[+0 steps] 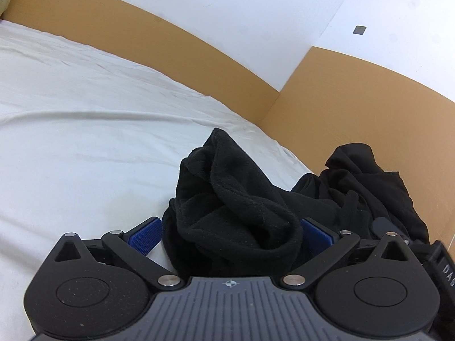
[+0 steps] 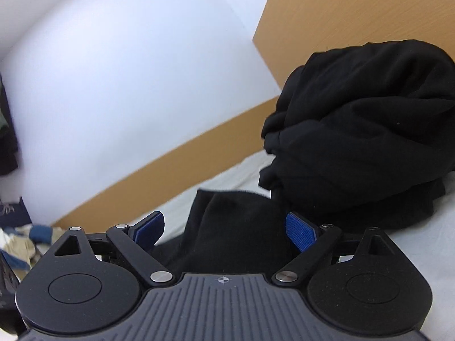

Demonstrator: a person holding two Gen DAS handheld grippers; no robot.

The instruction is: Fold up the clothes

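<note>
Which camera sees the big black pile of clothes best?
The right wrist view: the black pile looms large and close on the white sheet. The left wrist view shows only a smaller, partly cut-off heap at its right edge, behind the fleece garment.

Your left hand-held gripper (image 1: pixel 231 234) sits low over the bed (image 1: pixel 85 130), its two fingers spread to either side of a bunched garment (image 1: pixel 227 199) that lies on the sheet right in front of you. To the right of that garment, a second heap of clothes (image 1: pixel 366 187) rests on the bed near the corner where the two wall panels (image 1: pixel 355 99) meet behind it.

Your right hand-held gripper (image 2: pixel 226 231) has cloth (image 2: pixel 239 227) lying between its spread fingers. Beyond it and to the right, a tall pile of clothing (image 2: pixel 364 130) stands on the bed, in front of the panel. Far left, more clothes (image 2: pixel 25 241) lie low down.
</note>
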